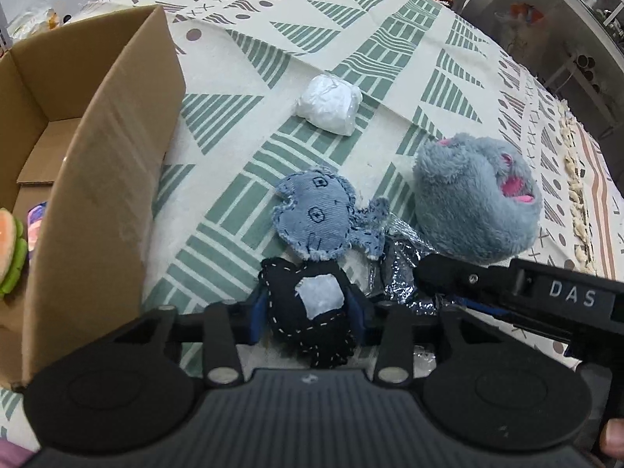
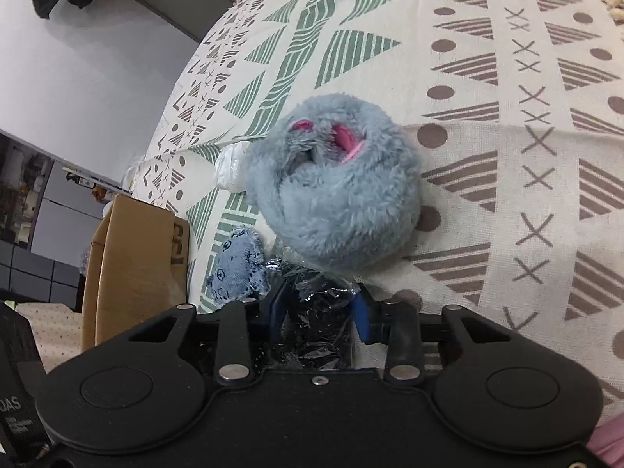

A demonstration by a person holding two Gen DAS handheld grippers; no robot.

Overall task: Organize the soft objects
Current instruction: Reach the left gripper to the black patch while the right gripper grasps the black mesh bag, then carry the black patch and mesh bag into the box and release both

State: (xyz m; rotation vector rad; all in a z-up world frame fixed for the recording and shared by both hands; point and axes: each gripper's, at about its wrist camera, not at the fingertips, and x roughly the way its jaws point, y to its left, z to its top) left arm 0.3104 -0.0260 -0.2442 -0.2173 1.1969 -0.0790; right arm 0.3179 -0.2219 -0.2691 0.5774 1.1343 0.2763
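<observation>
Here left tool (image 1: 310,312) clamps denim doll (image 1: 312,273); right tool (image 2: 318,319), marked "DAS", clamps black crinkly bag (image 2: 316,323).

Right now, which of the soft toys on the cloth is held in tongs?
The denim doll: the left tongs pinch its dark body. The grey plush lies free beside it, untouched.

A grey-blue plush toy (image 2: 335,191) with pink patches lies on a green-and-brown patterned cream cloth (image 2: 507,136).
</observation>
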